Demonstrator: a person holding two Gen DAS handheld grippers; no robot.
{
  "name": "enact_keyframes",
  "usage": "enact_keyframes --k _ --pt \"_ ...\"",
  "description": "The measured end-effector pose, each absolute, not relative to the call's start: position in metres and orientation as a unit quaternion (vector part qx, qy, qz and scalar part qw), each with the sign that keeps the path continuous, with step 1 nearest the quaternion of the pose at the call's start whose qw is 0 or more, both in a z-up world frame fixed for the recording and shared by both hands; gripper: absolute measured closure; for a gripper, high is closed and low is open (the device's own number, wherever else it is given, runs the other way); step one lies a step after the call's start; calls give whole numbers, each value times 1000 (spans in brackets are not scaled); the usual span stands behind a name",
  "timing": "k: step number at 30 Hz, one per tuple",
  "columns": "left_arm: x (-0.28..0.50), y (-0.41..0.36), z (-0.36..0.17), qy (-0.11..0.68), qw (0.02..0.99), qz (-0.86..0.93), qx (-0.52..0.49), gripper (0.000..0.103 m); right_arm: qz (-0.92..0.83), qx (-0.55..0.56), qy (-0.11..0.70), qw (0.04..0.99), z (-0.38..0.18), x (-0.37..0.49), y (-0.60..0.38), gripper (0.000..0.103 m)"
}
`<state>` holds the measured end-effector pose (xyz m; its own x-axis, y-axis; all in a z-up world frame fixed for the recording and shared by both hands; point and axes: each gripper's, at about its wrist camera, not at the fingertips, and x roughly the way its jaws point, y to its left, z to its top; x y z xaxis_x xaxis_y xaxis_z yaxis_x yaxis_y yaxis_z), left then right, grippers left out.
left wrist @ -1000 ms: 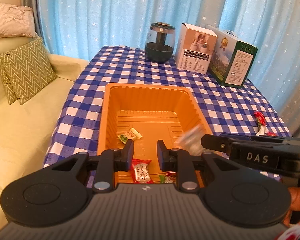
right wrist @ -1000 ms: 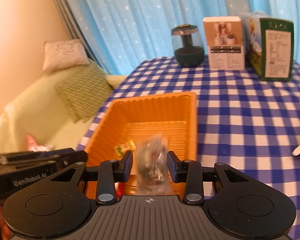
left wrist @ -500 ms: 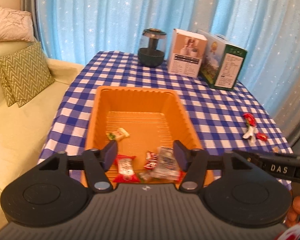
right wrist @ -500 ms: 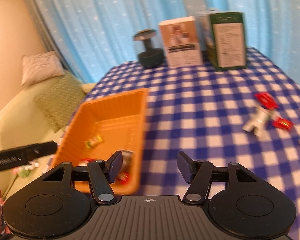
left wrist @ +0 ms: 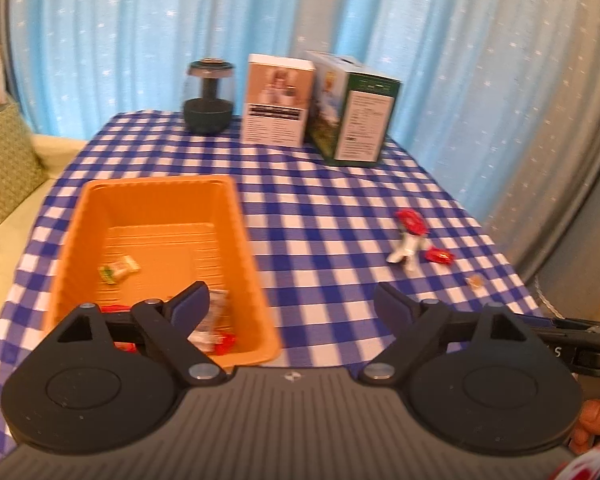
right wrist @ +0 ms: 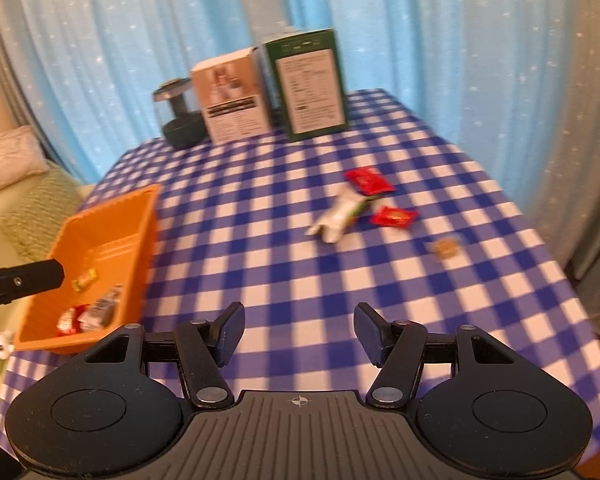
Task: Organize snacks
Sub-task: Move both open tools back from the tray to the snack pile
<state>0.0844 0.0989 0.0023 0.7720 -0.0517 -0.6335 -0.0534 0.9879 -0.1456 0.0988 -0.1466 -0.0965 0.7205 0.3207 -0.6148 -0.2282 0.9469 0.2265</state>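
Right wrist: snacks (right wrist: 342, 216) beside tray (right wrist: 100, 216).

The table wears a woven-looking cloth in blue and white check (right wrist: 300, 280), matt and soft, while the orange bin (left wrist: 236, 216) is smooth moulded plastic with a ribbed floor and a slight sheen. The red snack wrappers (right wrist: 394, 217) look like shiny, crinkled foil or film. The two boxes (left wrist: 278, 100) at the back are printed card, the curtain (left wrist: 100, 40) thin sheer fabric.
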Motion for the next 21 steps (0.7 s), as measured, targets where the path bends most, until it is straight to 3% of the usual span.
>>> enact_keyframes --k 21 --pt "113 19 -5 347 935 -64 -43 12 80 84 336 935 -103 98 -216 42"
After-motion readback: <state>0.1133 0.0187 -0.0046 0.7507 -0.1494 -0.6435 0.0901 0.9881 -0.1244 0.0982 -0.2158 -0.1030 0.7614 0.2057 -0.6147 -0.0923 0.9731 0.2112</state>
